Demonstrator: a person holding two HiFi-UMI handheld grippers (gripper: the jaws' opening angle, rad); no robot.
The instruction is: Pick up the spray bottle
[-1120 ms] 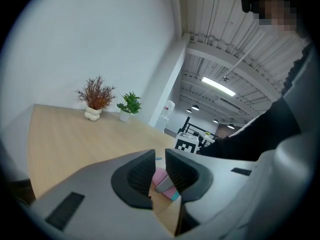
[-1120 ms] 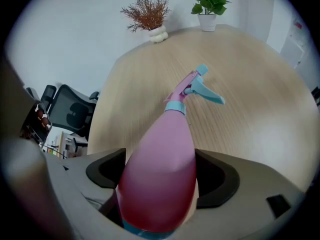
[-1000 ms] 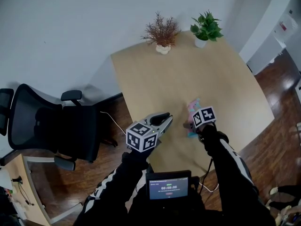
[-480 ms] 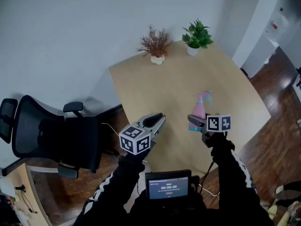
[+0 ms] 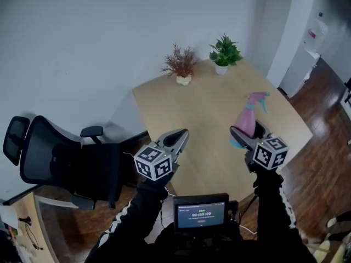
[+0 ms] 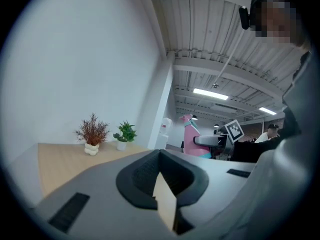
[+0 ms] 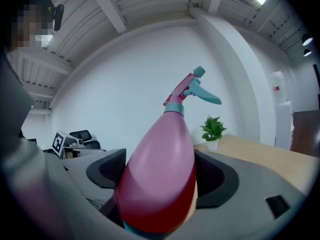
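A pink spray bottle (image 5: pixel 248 119) with a teal trigger head is held up off the wooden table (image 5: pixel 203 108), tilted with its nozzle pointing away. My right gripper (image 5: pixel 245 137) is shut on the bottle's lower body; in the right gripper view the pink spray bottle (image 7: pixel 161 174) fills the space between the jaws. My left gripper (image 5: pixel 176 139) hovers over the table's near left edge, jaws closed together with nothing in them. From the left gripper view the spray bottle (image 6: pixel 190 139) appears in the distance with the right gripper clamped round it.
A dried-twig plant (image 5: pixel 179 64) in a white pot and a green potted plant (image 5: pixel 223 53) stand at the table's far edge. A black office chair (image 5: pixel 66 160) is left of the table. A small screen (image 5: pixel 201 213) sits at my chest.
My right gripper has lifted the spray bottle from the tabletop up and to the right, tilting it. The left gripper stayed almost where it was.
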